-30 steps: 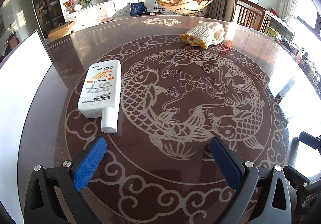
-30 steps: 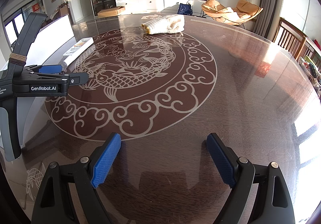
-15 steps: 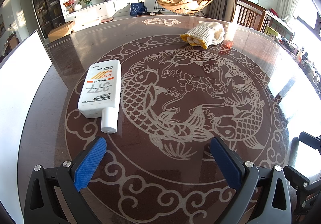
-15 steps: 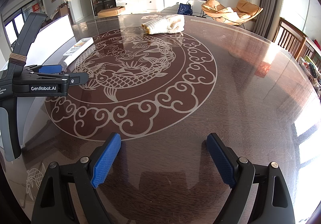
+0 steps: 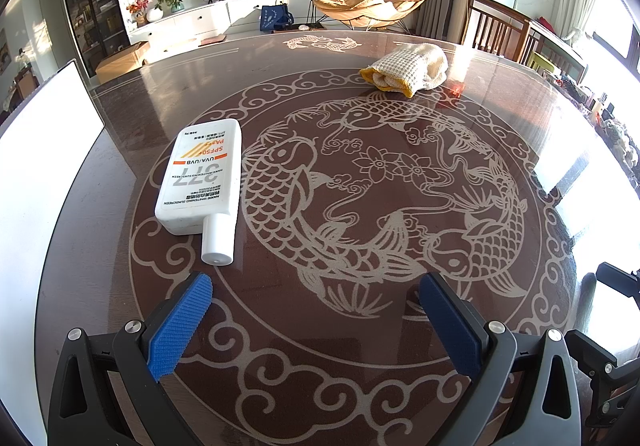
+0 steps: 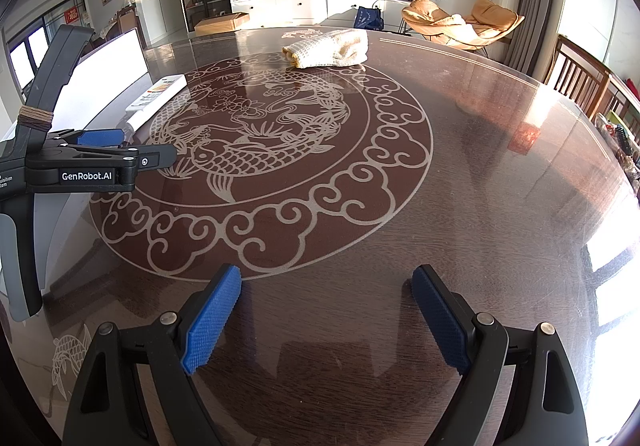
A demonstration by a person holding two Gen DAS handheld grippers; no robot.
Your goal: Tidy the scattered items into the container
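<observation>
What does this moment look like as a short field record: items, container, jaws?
items: sunscreen bottle lying flat, cap toward camera; rolled towel at far side
surface: round table with fish pattern
container: white box at table's left edge
left gripper: jaws open, empty
right gripper: jaws open, empty

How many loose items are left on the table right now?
2: a white sunscreen bottle lying flat near the white container, cap toward the left gripper, and a rolled towel at the table's far side. Nothing else shows.
</observation>
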